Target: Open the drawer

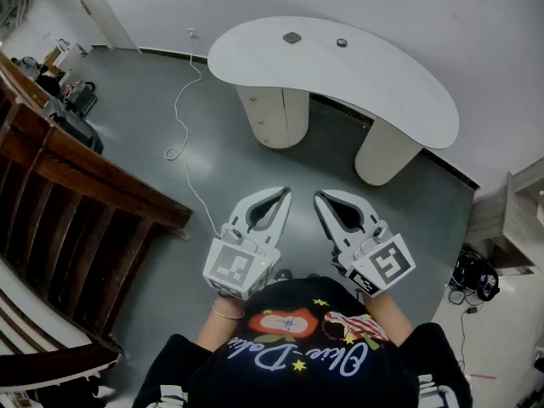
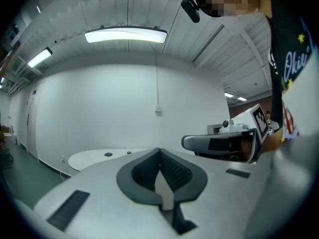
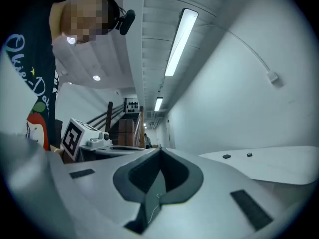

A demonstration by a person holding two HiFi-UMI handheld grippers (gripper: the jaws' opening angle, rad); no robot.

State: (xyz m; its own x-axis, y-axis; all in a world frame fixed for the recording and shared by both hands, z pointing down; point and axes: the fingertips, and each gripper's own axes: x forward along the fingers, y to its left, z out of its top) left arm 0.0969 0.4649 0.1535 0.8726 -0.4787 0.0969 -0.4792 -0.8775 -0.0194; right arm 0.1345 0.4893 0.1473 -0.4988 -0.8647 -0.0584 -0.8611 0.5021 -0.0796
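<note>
Head view shows the drawer well ahead, in the fat leg under the white counter. The left gripper and right gripper have jaws shut tight, holding nothing. The drawer probably slides stiffly, so pull its little knob.

White cursive lettering runs across the chest of the person's black T-shirt. It opens with "Ol" and looks like "Olive", then a dash and a second word too loopy to read for sure. On the left tool, the cube shows a black-and-white square code marker. Same on the right tool, its cube facing up. These are patterns only, no letters or numbers.
</note>
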